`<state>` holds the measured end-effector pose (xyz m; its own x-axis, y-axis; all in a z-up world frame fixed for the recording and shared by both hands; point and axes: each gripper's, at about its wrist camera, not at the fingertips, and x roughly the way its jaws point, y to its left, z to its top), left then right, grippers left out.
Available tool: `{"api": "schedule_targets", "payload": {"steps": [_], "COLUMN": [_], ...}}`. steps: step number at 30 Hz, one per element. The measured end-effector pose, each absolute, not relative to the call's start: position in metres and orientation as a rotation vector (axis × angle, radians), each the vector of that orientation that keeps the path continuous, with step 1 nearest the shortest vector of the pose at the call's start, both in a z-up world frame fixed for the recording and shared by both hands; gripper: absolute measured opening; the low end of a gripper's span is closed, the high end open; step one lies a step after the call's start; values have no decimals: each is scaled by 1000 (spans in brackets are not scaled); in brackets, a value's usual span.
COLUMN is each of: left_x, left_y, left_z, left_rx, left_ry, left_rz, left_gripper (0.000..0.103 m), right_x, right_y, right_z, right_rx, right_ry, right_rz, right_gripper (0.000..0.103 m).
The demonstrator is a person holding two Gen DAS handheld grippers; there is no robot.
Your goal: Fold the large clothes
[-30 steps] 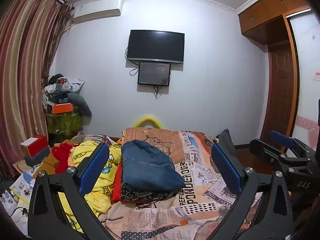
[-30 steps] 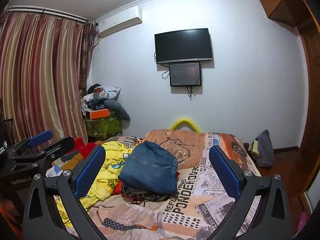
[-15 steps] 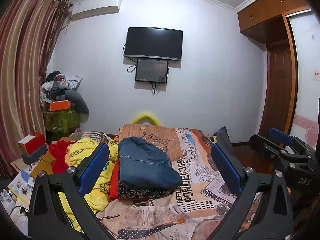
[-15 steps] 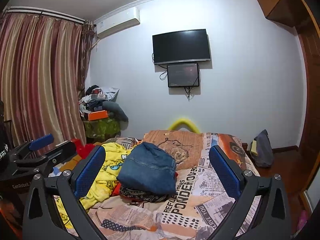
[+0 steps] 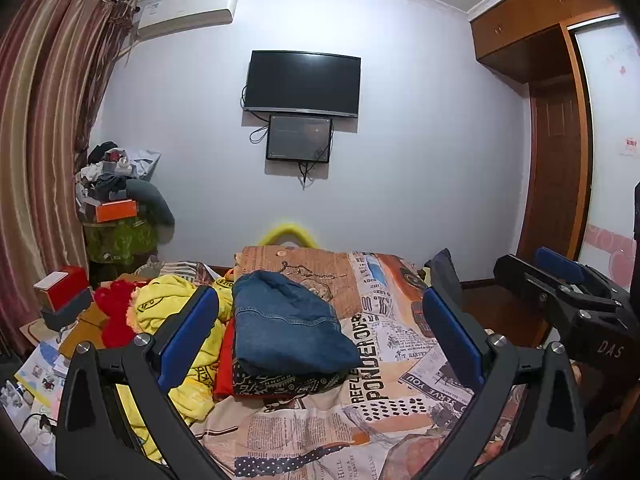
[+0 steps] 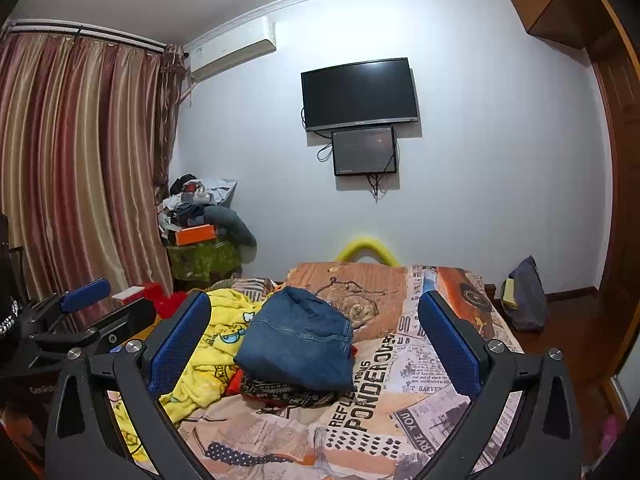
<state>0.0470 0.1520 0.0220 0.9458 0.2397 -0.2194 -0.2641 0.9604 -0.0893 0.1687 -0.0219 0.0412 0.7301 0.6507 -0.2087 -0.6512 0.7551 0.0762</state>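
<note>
Left tool (image 5: 320, 330): fingers spread wide, holding nothing; it hangs above the near end of the bed (image 5: 404, 364), clear of all cloth.
Right tool (image 6: 314, 330): likewise spread wide and holding nothing, beside its partner and at about the same height.
Denim garment (image 5: 286, 326): lies ahead of and below both tools, framed between the blue pads of each; it is already folded into a compact block, resting on a dark patterned cloth (image 5: 288, 380) with a red piece (image 5: 225, 364) under that.
Yellow garment (image 5: 188, 300): crumpled and unfolded, forward and to the left of both tools, touching the stack's left side.
Deciding relation: judged from the pile, the yellow garment is the likely next piece; it sits just beyond the left tool's left finger, so the left hand appears nearer. Its long axis cannot be told while it lies bunched.
Left view only: right tool (image 5: 568, 292) seen from the side at the right edge; a red plush item (image 5: 116, 306) next to the yellow heap.
Right view only: left tool (image 6: 86, 314) at the left edge; more of the yellow garment's (image 6: 218, 338) printed face; a dark bag (image 6: 526, 296) past the bed's right side.
</note>
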Motion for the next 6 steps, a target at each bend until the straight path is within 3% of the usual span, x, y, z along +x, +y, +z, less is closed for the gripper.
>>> {"api": "schedule_targets", "payload": {"steps": [6], "left_x": [48], "left_y": [152], "left_z": [22], "left_rx": [-121], "left_ry": [211], "left_rz": [254], "left_gripper": [102], "right_x": [170], "right_y": [-23], "right_z": [40], "right_rx": [10], "right_ry": [236], "right_rz": [716], "right_gripper": [103]}}
